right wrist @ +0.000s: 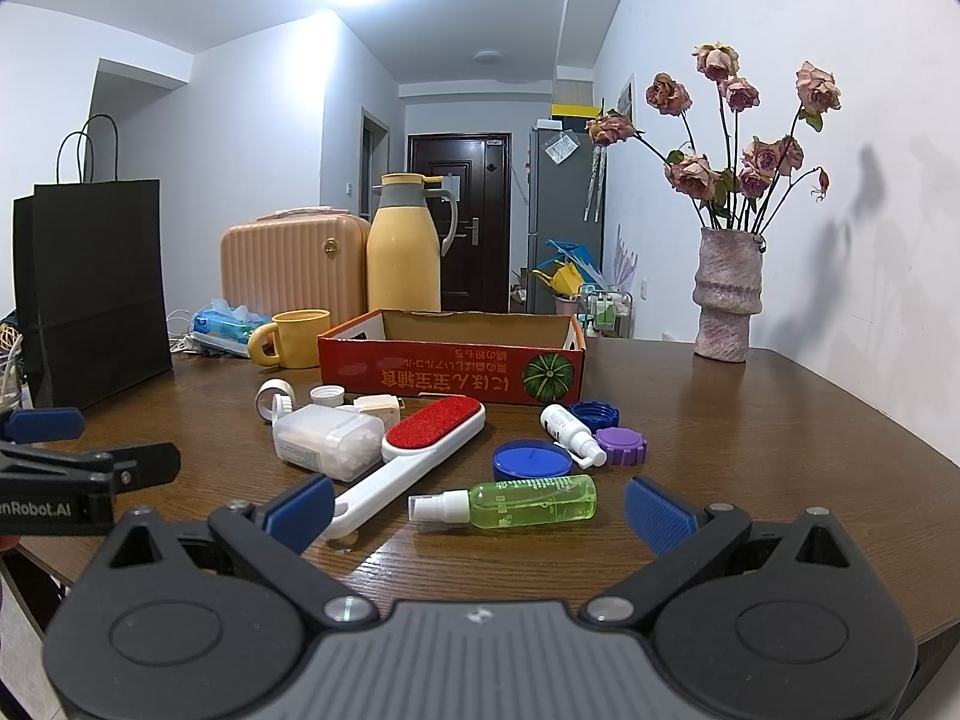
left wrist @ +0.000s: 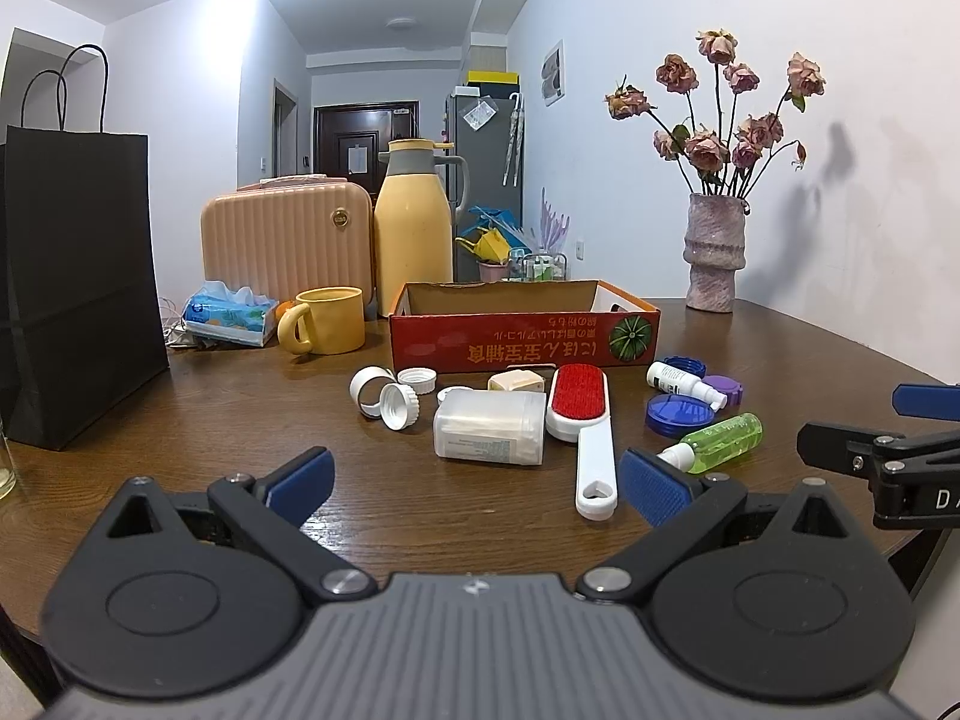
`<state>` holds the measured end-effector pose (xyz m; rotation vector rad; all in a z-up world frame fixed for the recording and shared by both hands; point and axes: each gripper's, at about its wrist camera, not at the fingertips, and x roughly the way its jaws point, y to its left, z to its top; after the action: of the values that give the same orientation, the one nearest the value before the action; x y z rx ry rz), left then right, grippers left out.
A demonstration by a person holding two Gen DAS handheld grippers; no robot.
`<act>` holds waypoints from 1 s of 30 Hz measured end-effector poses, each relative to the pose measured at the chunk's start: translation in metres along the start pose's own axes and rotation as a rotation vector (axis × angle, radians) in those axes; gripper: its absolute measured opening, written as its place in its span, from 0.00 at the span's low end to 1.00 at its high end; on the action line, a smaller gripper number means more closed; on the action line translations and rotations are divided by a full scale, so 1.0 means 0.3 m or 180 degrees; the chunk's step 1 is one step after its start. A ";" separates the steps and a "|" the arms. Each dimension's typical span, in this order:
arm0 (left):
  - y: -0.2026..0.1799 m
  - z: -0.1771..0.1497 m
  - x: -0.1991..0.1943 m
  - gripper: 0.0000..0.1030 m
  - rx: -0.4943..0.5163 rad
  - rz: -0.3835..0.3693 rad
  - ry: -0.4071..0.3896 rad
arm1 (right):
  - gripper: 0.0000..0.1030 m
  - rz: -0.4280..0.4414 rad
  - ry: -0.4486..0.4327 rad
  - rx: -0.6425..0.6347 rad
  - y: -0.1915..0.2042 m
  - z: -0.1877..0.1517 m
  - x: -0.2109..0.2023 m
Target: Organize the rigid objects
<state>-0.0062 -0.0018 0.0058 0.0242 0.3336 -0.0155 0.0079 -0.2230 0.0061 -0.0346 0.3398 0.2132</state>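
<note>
Nothing yet seen inside red cardboard box (right wrist: pixel 450 375), set toward far edge of table (right wrist: pixel 750 438); interior only partly visible. All loose items scattered before it: lint brush (right wrist: pixel 420 444), green spray bottle (right wrist: pixel 528 501), white container (left wrist: pixel 489 435), caps. Left gripper (left wrist: pixel 474 483) and right gripper (right wrist: pixel 477 507): jaws released, grasping nothing

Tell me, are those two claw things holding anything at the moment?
No. The left gripper and the right gripper are both open and empty, above the table.
</note>
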 end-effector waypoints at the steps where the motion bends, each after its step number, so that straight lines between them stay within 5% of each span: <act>1: 0.000 0.000 0.000 1.00 0.0000 0.0000 -0.0001 | 1.00 0.0001 0.0000 0.0000 0.000 0.000 0.000; 30: -0.001 0.019 -0.018 1.00 -0.0015 -0.0012 -0.0005 | 1.00 0.0004 0.0043 -0.0009 0.003 -0.006 0.007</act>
<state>-0.0094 -0.0022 0.0130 0.0190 0.3319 -0.0184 0.0091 -0.2218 0.0038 -0.0386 0.3529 0.2149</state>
